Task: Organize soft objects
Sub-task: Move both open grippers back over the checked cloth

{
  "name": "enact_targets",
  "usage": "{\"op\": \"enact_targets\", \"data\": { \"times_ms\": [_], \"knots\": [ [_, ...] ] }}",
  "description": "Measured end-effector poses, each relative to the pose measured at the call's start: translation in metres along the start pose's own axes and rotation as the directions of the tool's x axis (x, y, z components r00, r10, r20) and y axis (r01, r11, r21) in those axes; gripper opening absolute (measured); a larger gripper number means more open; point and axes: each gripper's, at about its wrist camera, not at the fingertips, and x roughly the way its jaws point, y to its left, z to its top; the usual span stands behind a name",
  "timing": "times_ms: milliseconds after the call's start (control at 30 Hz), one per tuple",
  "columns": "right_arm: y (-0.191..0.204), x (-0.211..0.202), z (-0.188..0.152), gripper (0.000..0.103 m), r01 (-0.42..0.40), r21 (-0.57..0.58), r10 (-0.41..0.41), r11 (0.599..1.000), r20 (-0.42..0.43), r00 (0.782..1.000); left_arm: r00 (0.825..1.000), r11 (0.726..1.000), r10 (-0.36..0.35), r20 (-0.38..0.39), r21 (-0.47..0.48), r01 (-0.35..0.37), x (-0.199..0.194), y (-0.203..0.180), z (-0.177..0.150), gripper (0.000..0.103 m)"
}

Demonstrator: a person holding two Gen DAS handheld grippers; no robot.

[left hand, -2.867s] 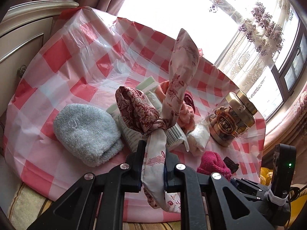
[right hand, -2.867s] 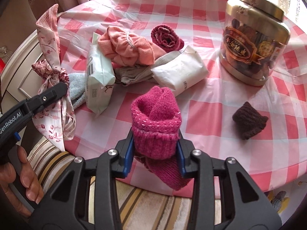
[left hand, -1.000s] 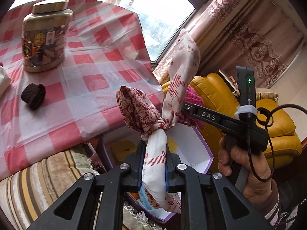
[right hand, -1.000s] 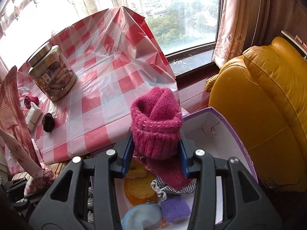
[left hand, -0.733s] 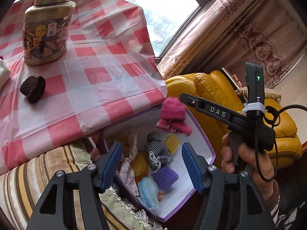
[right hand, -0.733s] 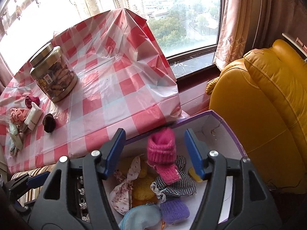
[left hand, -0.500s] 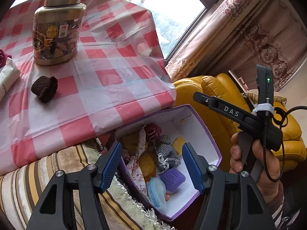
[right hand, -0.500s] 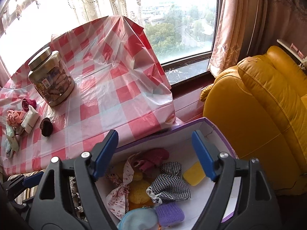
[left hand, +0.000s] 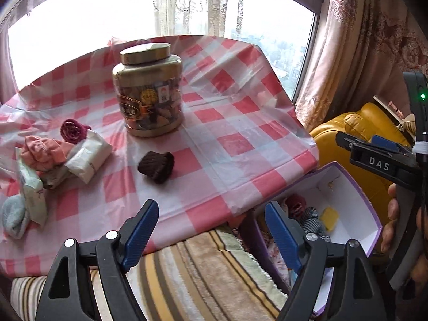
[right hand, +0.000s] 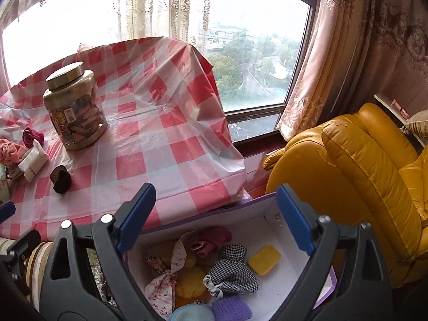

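1. The left tool (left hand: 211, 214) stands spread wide with nothing between its blue pads; its jaws have just been opening. It hangs over the near edge of the worktop (left hand: 235, 144), above a striped cushion (left hand: 198, 275).
2. The right tool (right hand: 216, 200) is likewise spread and empty, its jaws just having opened. It hangs over the purple-rimmed box (right hand: 270, 196), which sits below the worktop's right edge.
3. Directly beneath the right tool's pads, inside the box, lie the magenta knit sock (right hand: 211, 238) and the floral cloth bow (right hand: 165, 275), both apart from the pads.
4. Also in the box: one checked pouch (right hand: 232, 270), one yellow sponge block (right hand: 264, 259), one purple knit piece (right hand: 231, 310), one pale blue round piece (right hand: 192, 313), and yellow rounds partly hidden, count unclear.
5. On the worktop, one dark brown knit roll (left hand: 156, 165) lies alone on open checked cloth, well ahead of the left tool.
6. One gold-lidded jar (left hand: 148, 91) stands behind it.
7. At the left edge a heap holds one maroon roll (left hand: 73, 131), one peach cloth (left hand: 42, 152), two white packets (left hand: 88, 157), and one grey sock (left hand: 13, 219).
8. A yellow armchair (right hand: 361, 165) closes the box's right side.
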Motion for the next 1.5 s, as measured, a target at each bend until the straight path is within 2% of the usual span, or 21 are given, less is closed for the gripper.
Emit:
{"op": "enact_targets", "data": {
  "times_ms": [100, 200, 367, 567, 700, 933, 1300, 1500],
  "knots": [
    [0.012, 0.002, 0.000, 0.093, -0.086, -0.008, 0.086, 0.996, -0.030, 0.996, 0.999, 1.000, 0.028, 0.030, 0.003, -0.028, -0.006, 0.017, 0.002, 0.083],
    [0.026, 0.001, -0.003, 0.093, -0.159, -0.014, 0.158, 0.987, -0.045, 0.986, 0.997, 0.998, 0.052, 0.056, -0.039, -0.050, -0.014, 0.041, 0.001, 0.083],
    [0.055, 0.000, -0.006, 0.093, -0.204, -0.060, 0.201, 0.977, -0.061, 0.978, 0.997, 0.991, 0.042, 0.070, -0.130, -0.032, -0.026, 0.089, -0.007, 0.083],
    [0.084, -0.001, -0.007, 0.093, -0.267, -0.083, 0.261, 0.960, -0.077, 0.962, 0.995, 0.973, 0.071, 0.067, -0.223, -0.054, -0.038, 0.139, -0.019, 0.083],
    [0.101, 0.005, -0.007, 0.093, -0.303, -0.082, 0.295, 0.949, -0.105, 0.950, 0.995, 0.947, 0.084, 0.056, -0.314, -0.062, -0.045, 0.174, -0.029, 0.082],
    [0.129, 0.011, -0.008, 0.093, -0.347, -0.118, 0.331, 0.930, -0.137, 0.934, 0.990, 0.903, 0.130, 0.046, -0.418, -0.100, -0.053, 0.224, -0.045, 0.082],
    [0.169, 0.027, -0.007, 0.093, -0.378, -0.180, 0.347, 0.908, -0.179, 0.921, 0.982, 0.794, 0.188, -0.004, -0.588, -0.155, -0.059, 0.298, -0.072, 0.082],
    [0.188, 0.038, -0.003, 0.093, -0.385, -0.214, 0.349, 0.898, -0.189, 0.918, 0.976, 0.751, 0.214, -0.028, -0.635, -0.183, -0.057, 0.328, -0.079, 0.082]
  ]
}}
